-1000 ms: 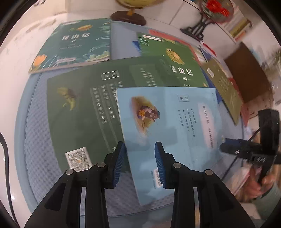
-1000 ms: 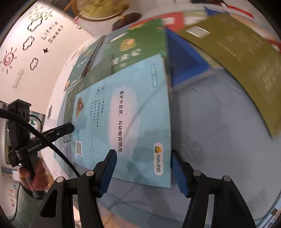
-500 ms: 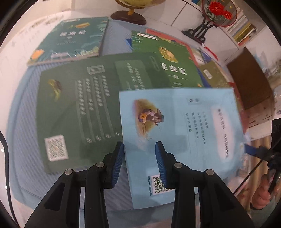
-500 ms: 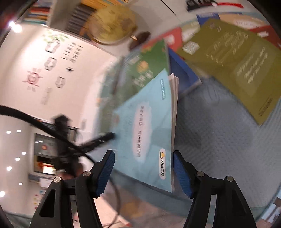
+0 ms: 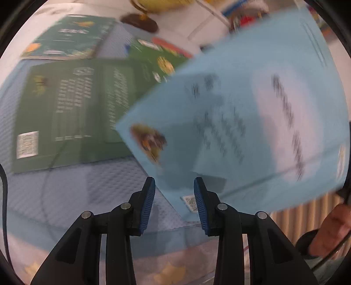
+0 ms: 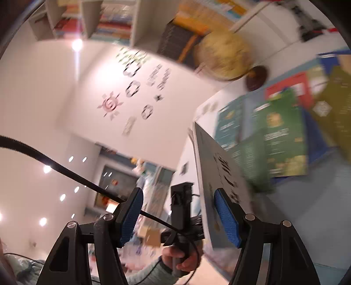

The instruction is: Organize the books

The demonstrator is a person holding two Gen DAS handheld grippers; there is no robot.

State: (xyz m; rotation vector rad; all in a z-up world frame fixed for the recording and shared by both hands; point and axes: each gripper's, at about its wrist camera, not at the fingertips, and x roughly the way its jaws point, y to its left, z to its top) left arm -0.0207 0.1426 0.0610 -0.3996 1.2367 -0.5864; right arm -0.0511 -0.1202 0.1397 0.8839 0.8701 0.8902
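A light blue book (image 5: 241, 131) stands tilted up off the blue mat (image 5: 87, 190), blurred by motion. Its low corner with the small code mark lies between the fingers of my left gripper (image 5: 173, 201). Those jaws stand a narrow gap apart with the cover face-on behind them, and the pads do not pinch it. In the right wrist view the same book (image 6: 219, 175) shows almost edge-on. It leans against the right pad of my right gripper (image 6: 178, 216), and the left pad stands well clear. A hand (image 6: 182, 260) holds the left gripper's handle behind it.
A dark green book (image 5: 65, 114), a teal book (image 5: 68, 37) and a brighter green book (image 5: 158, 59) lie flat on the mat. An olive book (image 6: 337, 105) lies at the right. A globe (image 6: 223, 57) stands at the back and a bookshelf (image 6: 109, 19) hangs above.
The light blue book went from lying flat to steeply tilted, its right side raised. The right gripper rose and swung up toward level, its jaws wider. The left gripper shifted and rolled a little.
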